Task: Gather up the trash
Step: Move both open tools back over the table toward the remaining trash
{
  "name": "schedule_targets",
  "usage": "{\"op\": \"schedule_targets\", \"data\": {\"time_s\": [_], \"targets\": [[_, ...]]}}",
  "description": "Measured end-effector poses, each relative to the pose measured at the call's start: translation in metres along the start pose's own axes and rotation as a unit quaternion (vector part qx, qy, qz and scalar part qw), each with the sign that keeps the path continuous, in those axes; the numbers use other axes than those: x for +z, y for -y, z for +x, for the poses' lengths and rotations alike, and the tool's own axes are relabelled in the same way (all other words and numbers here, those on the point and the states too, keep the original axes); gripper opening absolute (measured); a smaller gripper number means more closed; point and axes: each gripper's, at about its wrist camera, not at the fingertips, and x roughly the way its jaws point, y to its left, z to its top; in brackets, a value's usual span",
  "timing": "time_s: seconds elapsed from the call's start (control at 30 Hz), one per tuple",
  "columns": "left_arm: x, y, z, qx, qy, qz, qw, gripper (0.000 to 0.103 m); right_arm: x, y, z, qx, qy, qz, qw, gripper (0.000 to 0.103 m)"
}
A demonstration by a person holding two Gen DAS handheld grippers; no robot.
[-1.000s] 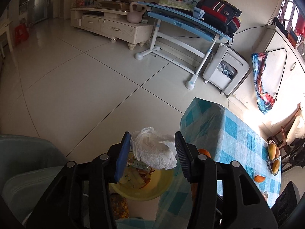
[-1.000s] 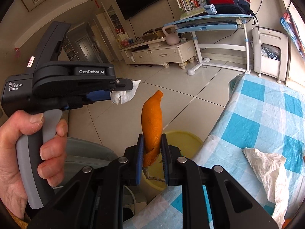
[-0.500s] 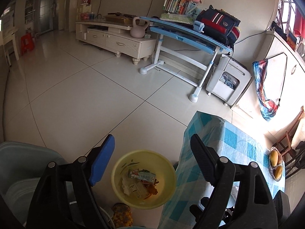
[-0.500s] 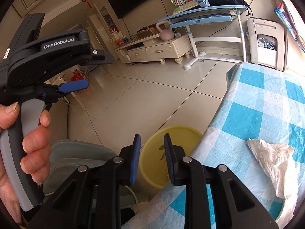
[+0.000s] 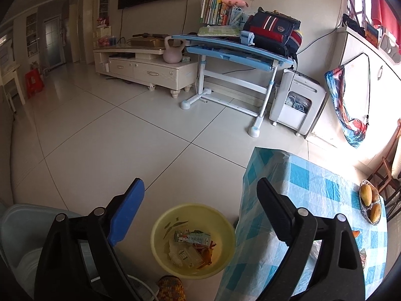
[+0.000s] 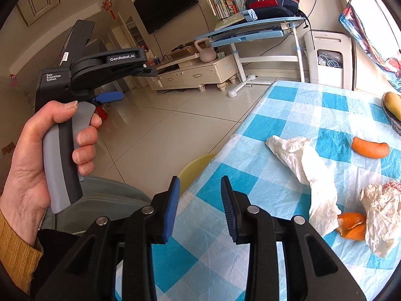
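A yellow basin (image 5: 193,235) on the floor beside the table holds wrappers, tissue and orange peel. My left gripper (image 5: 200,195) hangs open and empty above it. My right gripper (image 6: 200,188) is open and empty over the table's near corner. On the blue-checked tablecloth (image 6: 275,125) lie a crumpled white tissue (image 6: 308,168), a second crumpled tissue (image 6: 383,213), an orange peel (image 6: 369,148) and more peel (image 6: 351,225) under the tissues. The basin's rim (image 6: 193,168) shows past the table edge. The left gripper body (image 6: 107,67) shows held in a hand.
A fruit bowl (image 5: 371,207) sits at the table's far edge. A grey-green chair (image 5: 22,225) stands left of the basin. A blue desk (image 5: 235,50), a TV cabinet (image 5: 150,67) and a white appliance (image 5: 295,105) line the far wall beyond the tiled floor.
My left gripper opened and the white tissue dropped into the basin. My right gripper let the orange peel go, opened wider and swung right over the table.
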Motion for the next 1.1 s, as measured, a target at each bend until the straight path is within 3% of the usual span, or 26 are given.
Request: {"op": "schedule_targets", "data": {"time_s": [0.73,1.1], "targets": [[-0.017,0.037,-0.02,0.004,0.021,0.08,0.9966,0.094,-0.04,0.043,-0.058,-0.063,0.013,0.048,0.997,0.036],[-0.037,0.071,-0.038,-0.02,0.025,0.137,0.9901,0.096,-0.055,0.054,-0.076,-0.08,0.014,0.061,0.995,0.037]]}}
